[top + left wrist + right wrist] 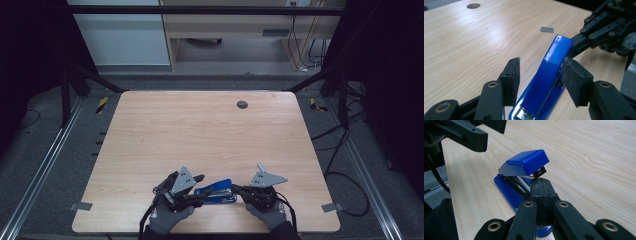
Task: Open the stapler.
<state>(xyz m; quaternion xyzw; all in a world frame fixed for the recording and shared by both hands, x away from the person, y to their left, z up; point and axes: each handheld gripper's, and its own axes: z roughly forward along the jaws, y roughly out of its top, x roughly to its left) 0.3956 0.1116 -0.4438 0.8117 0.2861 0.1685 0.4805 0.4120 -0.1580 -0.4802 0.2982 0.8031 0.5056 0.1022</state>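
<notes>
A blue stapler (218, 191) lies near the table's front edge between my two grippers. Its top cover (525, 165) is tilted up from the base (506, 188). My left gripper (541, 80) is open and straddles the stapler (549, 72) at its near end, with a gap beside the left pad (511, 78). My right gripper (540, 186) is shut, its tips resting on the stapler's lower part under the raised cover. From above, the left gripper (202, 187) and the right gripper (235, 189) face each other. A short strip of staples (547, 29) lies on the wood beyond.
The wooden table (200, 130) has a dark round hole (242, 104) near its far edge. Both gloved hands are close to the front edge. Metal rails and cables run along the floor at either side, and a desk stands behind.
</notes>
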